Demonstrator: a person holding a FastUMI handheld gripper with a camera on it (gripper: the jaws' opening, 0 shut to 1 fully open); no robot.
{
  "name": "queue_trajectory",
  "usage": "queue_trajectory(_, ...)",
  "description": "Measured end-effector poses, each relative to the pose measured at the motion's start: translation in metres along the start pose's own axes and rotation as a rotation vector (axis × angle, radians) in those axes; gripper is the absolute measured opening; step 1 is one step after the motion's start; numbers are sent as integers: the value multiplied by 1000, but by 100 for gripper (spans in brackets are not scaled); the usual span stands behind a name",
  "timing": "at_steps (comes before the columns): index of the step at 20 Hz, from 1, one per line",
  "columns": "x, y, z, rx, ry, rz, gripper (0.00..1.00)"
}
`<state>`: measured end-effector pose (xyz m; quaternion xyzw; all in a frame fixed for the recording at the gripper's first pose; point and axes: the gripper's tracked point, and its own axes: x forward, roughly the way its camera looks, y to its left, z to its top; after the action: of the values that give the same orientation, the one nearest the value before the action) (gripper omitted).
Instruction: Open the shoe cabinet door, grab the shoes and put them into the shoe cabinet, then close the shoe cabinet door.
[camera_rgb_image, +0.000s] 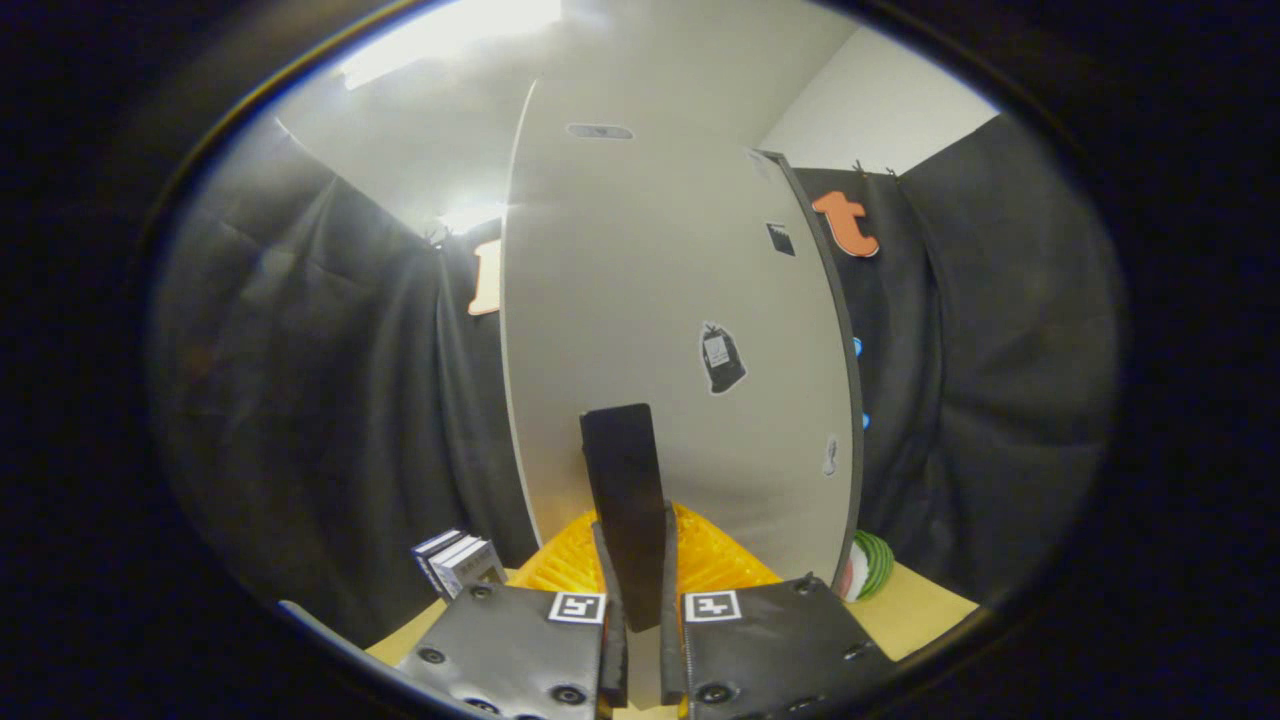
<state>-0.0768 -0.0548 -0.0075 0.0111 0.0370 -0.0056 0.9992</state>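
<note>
Cabinet handle (628, 500), a dark flat upright bar, stands between the gripper (640, 600) fingers, which are nearly closed and press on it from both sides. Just behind it rises the pale shoe cabinet door (640, 300) with small stickers (721, 358) on its face. At its foot lies an orange ribbed mat (720, 560) on the wooden table (920, 600), with small boxes (460, 562) to one side and a green-striped object (868, 565) to the other.

gripper (638, 600) | flat plates with screws | square coded marker per side
</note>
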Motion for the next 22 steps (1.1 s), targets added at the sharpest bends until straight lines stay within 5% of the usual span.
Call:
queue_trajectory(10,-26,-35,12,-8,-8,43,14)
queue_trajectory(22,-58,-106,22,33,-31,-100,7)
